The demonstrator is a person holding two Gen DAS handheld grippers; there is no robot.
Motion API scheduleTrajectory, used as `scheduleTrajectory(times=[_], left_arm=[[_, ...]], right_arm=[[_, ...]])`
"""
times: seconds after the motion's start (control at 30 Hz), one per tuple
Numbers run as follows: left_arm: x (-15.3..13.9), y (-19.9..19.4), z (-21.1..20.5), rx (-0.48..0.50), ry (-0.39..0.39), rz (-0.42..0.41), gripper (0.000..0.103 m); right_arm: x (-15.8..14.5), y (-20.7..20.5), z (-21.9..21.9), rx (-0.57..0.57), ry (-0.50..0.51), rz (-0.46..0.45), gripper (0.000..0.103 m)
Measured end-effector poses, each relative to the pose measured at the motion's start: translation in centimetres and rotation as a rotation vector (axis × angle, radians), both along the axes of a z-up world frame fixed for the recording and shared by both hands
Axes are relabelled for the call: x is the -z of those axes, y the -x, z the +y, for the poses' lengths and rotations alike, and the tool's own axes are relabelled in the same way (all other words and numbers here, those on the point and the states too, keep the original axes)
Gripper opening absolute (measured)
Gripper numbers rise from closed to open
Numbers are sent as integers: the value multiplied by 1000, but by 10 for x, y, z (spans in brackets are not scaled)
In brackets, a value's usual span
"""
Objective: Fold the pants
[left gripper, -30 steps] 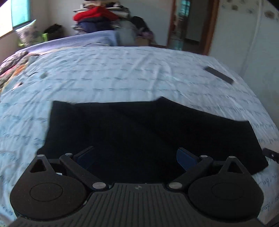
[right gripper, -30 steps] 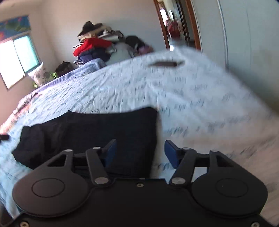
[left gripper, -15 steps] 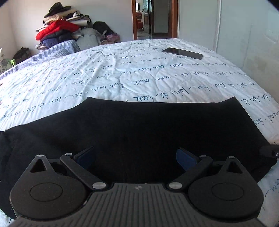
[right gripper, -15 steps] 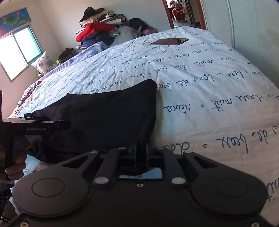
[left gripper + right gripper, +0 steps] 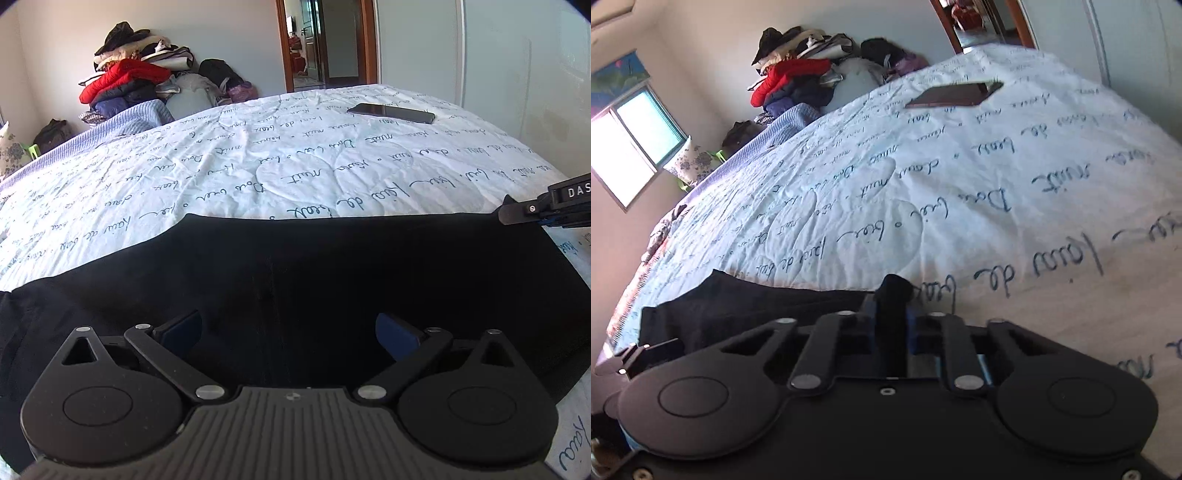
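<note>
While the left gripper (image 5: 288,326) gapes, right gripper (image 5: 892,301) pinches pants (image 5: 295,273).

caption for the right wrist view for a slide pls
Right gripper shut on a bunched corner of the black pants on the printed quilt, phone beyond.

Bedroom clutter around a bed with script-printed bedding

A white quilt (image 5: 258,162) printed with blue handwriting covers the bed; a dark phone (image 5: 391,113) lies flat on it toward the far right. Beyond the far edge sits a heap of clothes (image 5: 140,88) topped by a red jacket (image 5: 122,75), beside an open doorway (image 5: 325,40). A window (image 5: 631,147) and a floral pillow (image 5: 689,162) stand at left.
</note>
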State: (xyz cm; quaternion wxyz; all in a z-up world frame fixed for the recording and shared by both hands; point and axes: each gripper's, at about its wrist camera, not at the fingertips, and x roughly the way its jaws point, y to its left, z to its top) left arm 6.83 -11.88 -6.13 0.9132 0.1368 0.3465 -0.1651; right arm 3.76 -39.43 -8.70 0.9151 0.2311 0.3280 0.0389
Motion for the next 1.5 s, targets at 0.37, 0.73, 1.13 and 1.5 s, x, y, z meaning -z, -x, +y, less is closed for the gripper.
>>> scheduleTrajectory(times=[0.37,0.73,1.13,1.5], left_arm=[[-16,11,9,-34,-4,-46,102],[-2,21,3,-20,-41,1,102],[-14,27,19,-50,-42,-57,102],[-35,11,102,-320,75,-25,102]], right_arm=[[-33,32,54,55,372,-85,40],[-8,9,92,-110,381,0,40],[-10,16,119,-118,456,5,46],[-25,24,172,-251,456,-47,46]])
